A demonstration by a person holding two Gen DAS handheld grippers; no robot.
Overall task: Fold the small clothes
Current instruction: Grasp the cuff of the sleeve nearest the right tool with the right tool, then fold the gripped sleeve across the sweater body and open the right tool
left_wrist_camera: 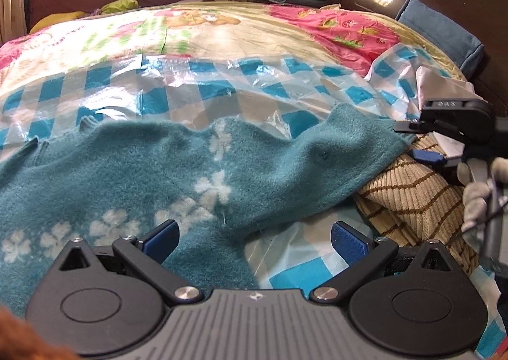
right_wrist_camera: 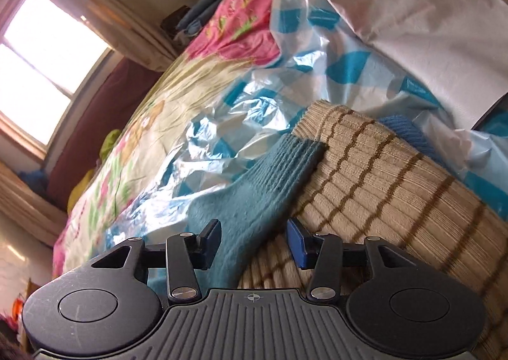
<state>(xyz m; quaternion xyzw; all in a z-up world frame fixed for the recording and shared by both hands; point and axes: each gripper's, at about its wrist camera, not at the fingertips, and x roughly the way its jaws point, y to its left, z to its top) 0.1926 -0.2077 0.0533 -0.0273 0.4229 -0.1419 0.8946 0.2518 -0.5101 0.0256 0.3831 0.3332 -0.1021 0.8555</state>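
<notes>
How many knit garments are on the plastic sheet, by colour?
Teal with white flowers: 1, the teal sweater
Beige with brown stripes: 1, the striped knit
Blue: 1, a blue knit mostly hidden behind the striped one
Total: 3

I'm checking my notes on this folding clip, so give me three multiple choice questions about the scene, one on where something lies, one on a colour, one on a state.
1. The teal sweater lies on:
A. a checked plastic sheet
B. a wooden floor
C. a chair

2. The stripes on the beige knit are:
A. red
B. brown
C. black

3. The left tongs are:
A. shut on the sweater
B. shut on the plastic
C. open

Answers:
1 A, blue and white checks show all round the sweater.
2 B, thin brown lines cross the ribbing.
3 C, the pads stand wide apart, gripping nothing.
</notes>
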